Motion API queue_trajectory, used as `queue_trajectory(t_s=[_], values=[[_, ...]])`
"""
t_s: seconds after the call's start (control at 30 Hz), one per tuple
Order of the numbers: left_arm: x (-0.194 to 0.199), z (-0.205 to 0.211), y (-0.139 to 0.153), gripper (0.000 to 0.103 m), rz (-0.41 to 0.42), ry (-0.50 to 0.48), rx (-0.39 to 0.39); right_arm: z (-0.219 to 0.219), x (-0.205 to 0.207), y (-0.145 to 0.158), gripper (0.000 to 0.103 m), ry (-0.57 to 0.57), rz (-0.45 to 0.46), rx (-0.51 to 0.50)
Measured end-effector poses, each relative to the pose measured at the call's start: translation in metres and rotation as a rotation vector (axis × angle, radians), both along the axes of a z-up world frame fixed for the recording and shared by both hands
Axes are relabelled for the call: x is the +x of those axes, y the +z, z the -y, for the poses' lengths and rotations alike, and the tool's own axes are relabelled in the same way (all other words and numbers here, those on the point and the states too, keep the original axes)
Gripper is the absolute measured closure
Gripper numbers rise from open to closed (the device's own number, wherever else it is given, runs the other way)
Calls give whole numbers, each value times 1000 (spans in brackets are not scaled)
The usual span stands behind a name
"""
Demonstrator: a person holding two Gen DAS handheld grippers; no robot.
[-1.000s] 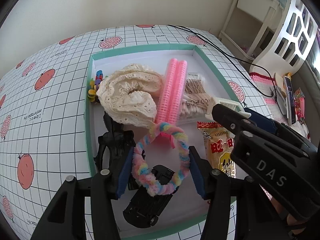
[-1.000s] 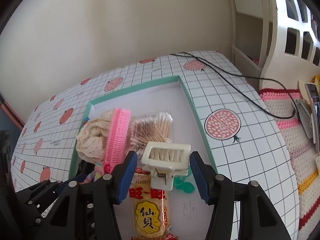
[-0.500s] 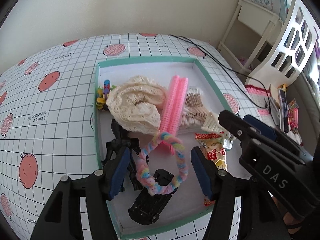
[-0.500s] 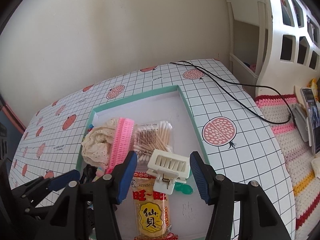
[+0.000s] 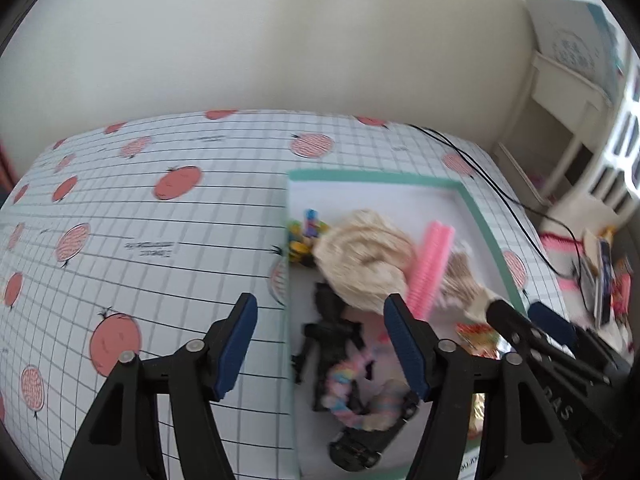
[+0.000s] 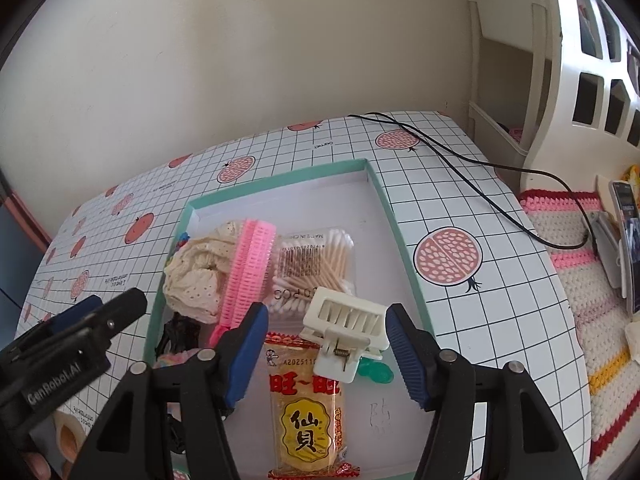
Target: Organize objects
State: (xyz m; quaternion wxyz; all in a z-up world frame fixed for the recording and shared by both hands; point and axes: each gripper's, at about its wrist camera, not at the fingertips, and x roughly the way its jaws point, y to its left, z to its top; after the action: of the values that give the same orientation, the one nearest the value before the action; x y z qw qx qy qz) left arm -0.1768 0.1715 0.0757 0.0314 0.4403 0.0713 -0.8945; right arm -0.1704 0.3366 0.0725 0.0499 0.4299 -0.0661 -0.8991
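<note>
A green-rimmed white tray [image 6: 394, 220] holds a cream lace scrunchie [image 6: 196, 268], a pink hair roller [image 6: 248, 270], a bag of cotton swabs [image 6: 316, 264], a white claw clip [image 6: 346, 334] and a yellow snack packet [image 6: 306, 412]. My right gripper [image 6: 324, 354] is open and empty above the packet and clip. My left gripper [image 5: 320, 344] is open and empty over the tray's left rim [image 5: 289, 300]. A pastel scrunchie [image 5: 348, 392] and black toy cars [image 5: 332, 336] lie below it. The view is blurred.
The tray sits on a grid-pattern tablecloth with fruit prints [image 5: 140, 248]. A black cable [image 6: 460, 160] runs across the far right of the table. A crocheted mat [image 6: 580, 280] with devices lies to the right. A tape roll [image 6: 70, 432] shows at lower left.
My left gripper has pulled back and swung left, from over the pastel scrunchie to the tray's left rim. My right gripper has risen slightly; the clip stays in the tray.
</note>
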Motion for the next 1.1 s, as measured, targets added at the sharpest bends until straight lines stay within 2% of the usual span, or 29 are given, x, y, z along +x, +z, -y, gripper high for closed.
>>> queue_trajectory(t_s=[0.13,0.23,0.27,0.3,0.5,0.57,0.63,0.77,1.1], values=[[-1,11,0,31,-11,38,5,1,-1,-1,37,2,3,0],[-2,18,0,30,-17,71,-8,1,-1,-1,33,3,4,0],[-1,19,0,27,-17,79,-11,1,-1,-1,32,6,4,1],[-2,22,-1,19,-15,92,-17,2,-1,-1,31,8,4,2],[1,35,-5,17,-19,157,-27,6,-2,-2,13,22,-3,12],[1,37,-6,8,-16,172,-39,7,-1,-2,7,25,-8,13],[2,39,-8,5,-16,180,-51,7,-1,-3,1,27,-13,16],[1,45,-13,0,-2,211,-62,9,-1,-3,0,30,-12,17],[2,59,-23,0,17,251,-39,10,-2,-5,0,36,-4,17]])
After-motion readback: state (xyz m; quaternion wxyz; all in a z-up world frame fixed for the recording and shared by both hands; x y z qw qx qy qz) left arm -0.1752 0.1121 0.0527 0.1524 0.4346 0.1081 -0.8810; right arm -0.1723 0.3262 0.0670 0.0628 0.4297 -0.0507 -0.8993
